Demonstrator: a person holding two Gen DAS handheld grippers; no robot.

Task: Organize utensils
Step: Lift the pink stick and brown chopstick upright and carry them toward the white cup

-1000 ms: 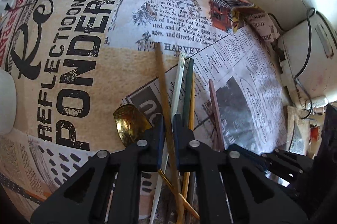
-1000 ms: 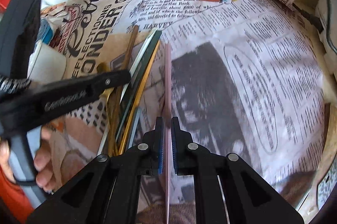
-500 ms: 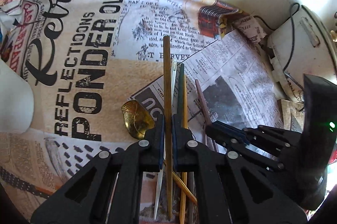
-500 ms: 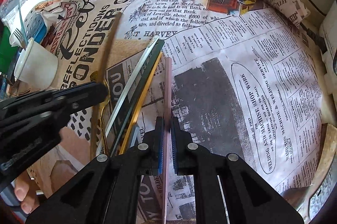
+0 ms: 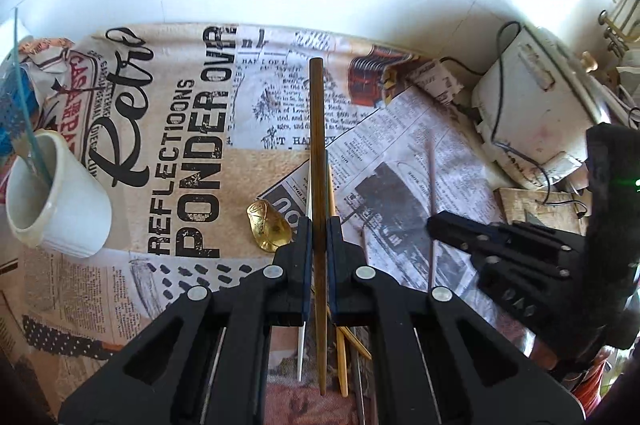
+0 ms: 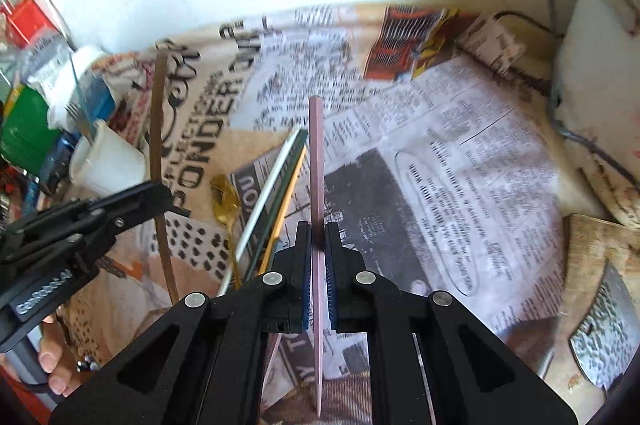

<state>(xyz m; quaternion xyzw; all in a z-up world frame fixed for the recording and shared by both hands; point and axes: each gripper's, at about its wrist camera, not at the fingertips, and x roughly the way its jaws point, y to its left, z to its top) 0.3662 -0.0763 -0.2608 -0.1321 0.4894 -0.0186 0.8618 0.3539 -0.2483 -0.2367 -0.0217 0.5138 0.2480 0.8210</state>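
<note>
My left gripper (image 5: 319,237) is shut on a brown chopstick (image 5: 317,145), held lifted above the newspaper-print cloth; it also shows in the right wrist view (image 6: 158,129). My right gripper (image 6: 317,241) is shut on a pink chopstick (image 6: 315,165), also lifted; it shows thin in the left wrist view (image 5: 431,185). On the cloth lie a white chopstick (image 6: 264,197), a dark green one (image 6: 286,181), a yellow one (image 6: 290,197) and a gold spoon (image 5: 269,231). A white cup (image 5: 56,201) holding a fork stands at the left.
A white appliance (image 5: 536,109) with a black cord sits at the back right. A wooden board (image 6: 600,289) lies at the right. Boxes and bottles (image 6: 28,121) crowd the far left behind the cup. A white wall backs the table.
Both grippers have risen from the cloth, each carrying its chopstick upward. The brown and pink chopsticks have left the bundle, and the view has widened to show the cup.
</note>
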